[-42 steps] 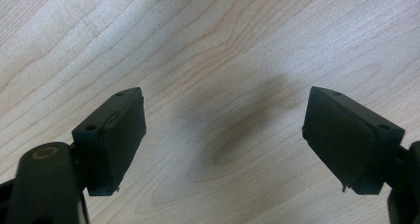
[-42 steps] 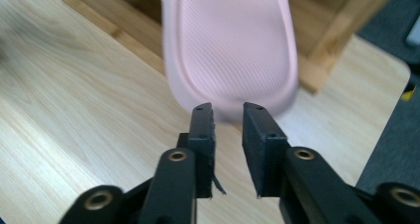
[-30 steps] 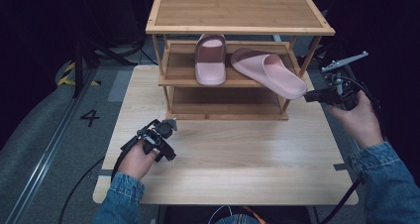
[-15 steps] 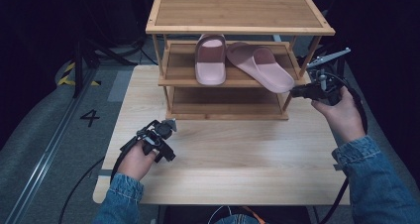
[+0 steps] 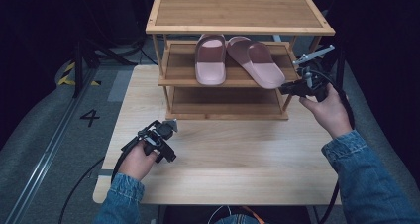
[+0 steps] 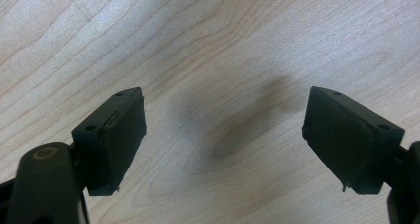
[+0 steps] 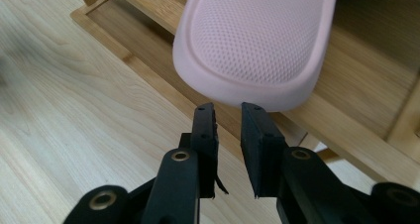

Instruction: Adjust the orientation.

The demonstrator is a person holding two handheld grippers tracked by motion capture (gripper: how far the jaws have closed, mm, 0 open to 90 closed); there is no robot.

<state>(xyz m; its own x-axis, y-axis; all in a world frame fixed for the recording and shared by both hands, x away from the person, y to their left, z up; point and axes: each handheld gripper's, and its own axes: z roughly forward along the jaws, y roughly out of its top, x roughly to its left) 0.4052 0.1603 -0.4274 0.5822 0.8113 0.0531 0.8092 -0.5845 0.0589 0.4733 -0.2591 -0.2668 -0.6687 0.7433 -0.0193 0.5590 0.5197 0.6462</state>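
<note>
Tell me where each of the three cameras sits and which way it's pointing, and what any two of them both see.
High view: above the person's side, looking forward and down on the pale wooden table and bamboo shoe rack; both forearms show.
Left gripper view: rides the left hand-held gripper, facing down at bare tabletop between wide-apart jaws.
Right gripper view: rides the right hand-held gripper, jaws narrowly apart, facing the angled pink slipper's overhanging end.
Shared: high and right gripper views both show that slipper and rack.

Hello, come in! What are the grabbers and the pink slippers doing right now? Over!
Right gripper open narrow at angled slipper's heel, nothing held. Left gripper wide open over table. Nothing blocking.
</note>
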